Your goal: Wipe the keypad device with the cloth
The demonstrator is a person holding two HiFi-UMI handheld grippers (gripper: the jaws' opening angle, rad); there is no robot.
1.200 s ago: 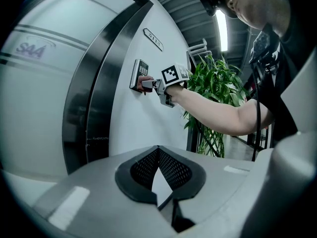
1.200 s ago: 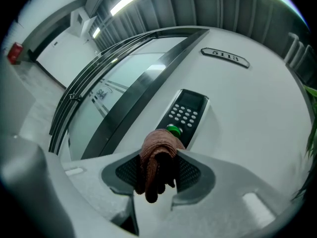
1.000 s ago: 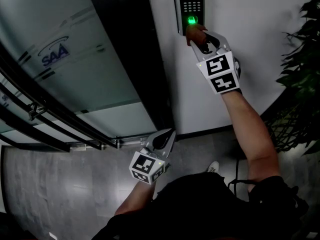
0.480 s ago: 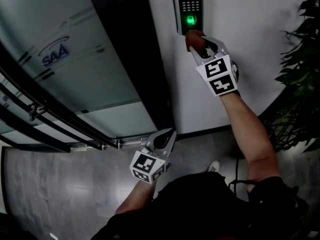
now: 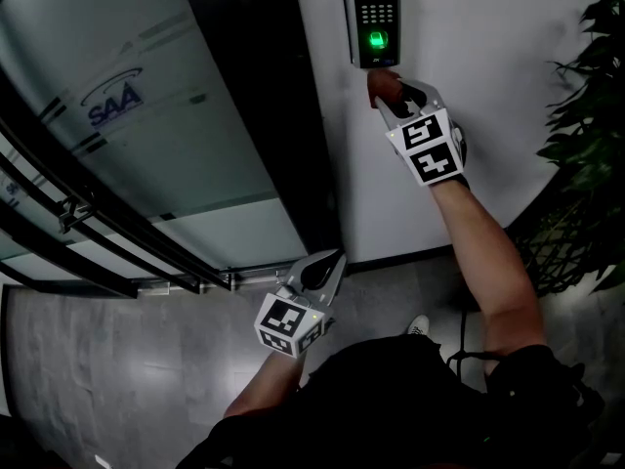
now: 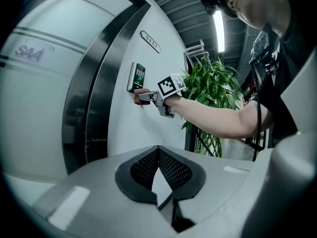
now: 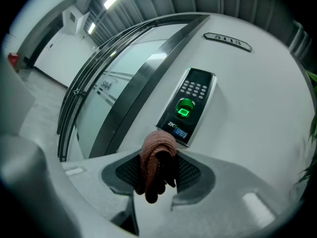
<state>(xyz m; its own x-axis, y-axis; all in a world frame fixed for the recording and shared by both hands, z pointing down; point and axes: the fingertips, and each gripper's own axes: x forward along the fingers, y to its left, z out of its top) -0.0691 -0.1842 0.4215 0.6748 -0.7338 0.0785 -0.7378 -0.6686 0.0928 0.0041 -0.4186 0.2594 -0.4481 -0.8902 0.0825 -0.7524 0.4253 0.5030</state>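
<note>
The black keypad device [image 5: 371,16] hangs on the white wall, its sensor glowing green [image 7: 184,109]. In the left gripper view the keypad device [image 6: 136,77] is small and far off. My right gripper [image 5: 394,93] is shut on a folded reddish-brown cloth [image 7: 154,165], and the cloth [image 5: 383,81] sits just below the device's lower edge, off its face. The right gripper [image 7: 157,175] points up at the device. My left gripper [image 5: 322,272] hangs low near the floor, shut with nothing in it [image 6: 159,180].
A dark door frame [image 5: 249,106] and frosted glass panel [image 5: 117,135] lie left of the device. A leafy green plant [image 5: 586,145] stands at the right. Metal rails [image 5: 88,233] curve across the lower left above a grey floor [image 5: 127,369].
The right gripper and cloth have slid down from the green sensor to below the device's bottom edge. The left gripper has stayed put.
</note>
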